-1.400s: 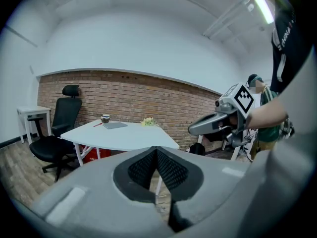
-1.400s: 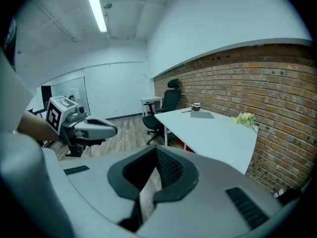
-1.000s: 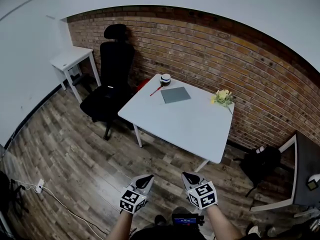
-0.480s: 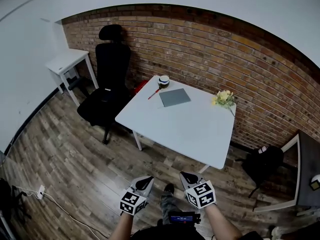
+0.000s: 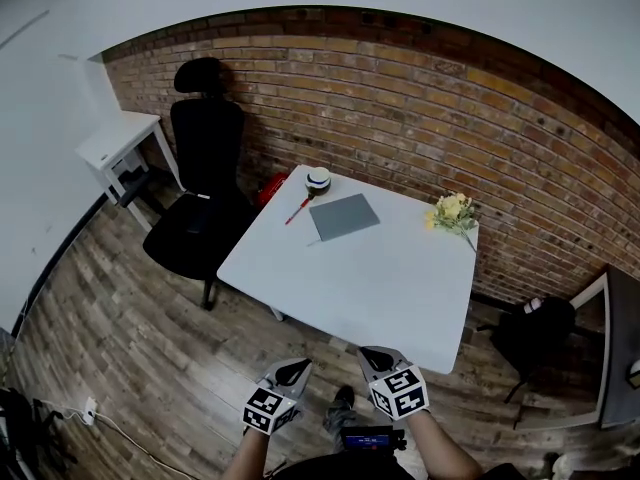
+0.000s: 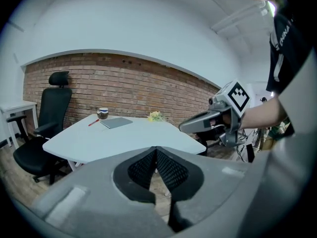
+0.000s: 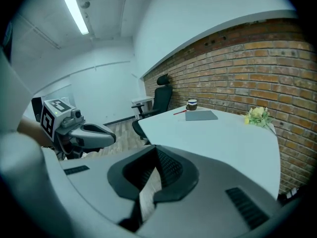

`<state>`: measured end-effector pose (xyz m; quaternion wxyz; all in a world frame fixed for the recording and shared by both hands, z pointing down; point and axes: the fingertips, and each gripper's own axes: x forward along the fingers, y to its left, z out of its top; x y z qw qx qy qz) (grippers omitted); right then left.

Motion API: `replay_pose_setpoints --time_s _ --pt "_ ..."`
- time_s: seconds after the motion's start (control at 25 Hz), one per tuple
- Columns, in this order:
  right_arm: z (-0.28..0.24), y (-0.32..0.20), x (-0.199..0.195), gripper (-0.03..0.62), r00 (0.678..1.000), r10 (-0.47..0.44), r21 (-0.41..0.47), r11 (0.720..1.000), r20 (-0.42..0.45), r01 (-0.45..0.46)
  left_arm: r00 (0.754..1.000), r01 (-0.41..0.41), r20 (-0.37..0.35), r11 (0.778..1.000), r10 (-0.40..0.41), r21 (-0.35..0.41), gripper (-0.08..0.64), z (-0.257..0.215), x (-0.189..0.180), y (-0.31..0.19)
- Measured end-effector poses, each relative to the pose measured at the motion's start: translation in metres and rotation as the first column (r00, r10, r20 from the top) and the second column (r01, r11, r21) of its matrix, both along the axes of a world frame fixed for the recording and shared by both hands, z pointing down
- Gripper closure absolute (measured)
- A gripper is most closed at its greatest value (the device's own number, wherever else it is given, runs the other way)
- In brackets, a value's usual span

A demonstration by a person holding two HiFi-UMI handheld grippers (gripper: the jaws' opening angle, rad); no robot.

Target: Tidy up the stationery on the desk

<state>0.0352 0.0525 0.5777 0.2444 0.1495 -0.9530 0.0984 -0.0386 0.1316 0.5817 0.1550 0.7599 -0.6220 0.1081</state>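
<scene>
Head view: both tools are low at the bottom of frame, over the wood floor, short of the white desk [image 5: 400, 298]. Nothing on the desk is touched.

- left gripper [image 5: 293, 367]: jaws together, nothing between them.
- right gripper [image 5: 375, 352]: same, pads meeting, empty.

Stationery sits at the far left corner of the desk, near the brick wall. The red pen [image 5: 297, 211] lies flat, just beside the grey notebook [image 5: 344, 216]. A small round pot [image 5: 318, 179] stands behind the pen, apart from it. Yellow flowers [image 5: 453, 211] lie at the far right corner, well apart from the rest.

Step, as I read it: getting within reach. Task barely begun.

Risks from here:
- Everything is on the far side. Reaching across the bare top means a stretched, shallow grip that is easy to miss.
- Both claws are closed. They must open before contact, or they just shove the pen.
- The pen is thin and near the left edge. A nudge could roll it off towards the office chair [image 5: 200, 203].
- The notebook lies flat. Pinching it likely slides it into the pot.
- The pot looks light and could tip if clipped.
- A loose cable [image 5: 130, 433] runs across the floor at left: trip hazard if going round that side.
</scene>
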Motion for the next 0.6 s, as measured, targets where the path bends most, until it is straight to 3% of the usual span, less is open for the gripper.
replay_pose_setpoints --time_s 0.36,0.6 --pt "-0.011 -0.107 -0.049 0.584 1.000 0.031 -0.015 0.999 0.006 -0.030 0.999 -0.050 -0.009 0.999 0.050 -0.013 0.554 -0.012 -0.050 -0.112" --pt "-0.004 -0.151 -0.067 0.584 0.999 0.036 -0.024 0.999 -0.007 -0.036 0.998 -0.067 -0.007 0.997 0.067 -0.025 0.554 -0.009 -0.065 -0.158"
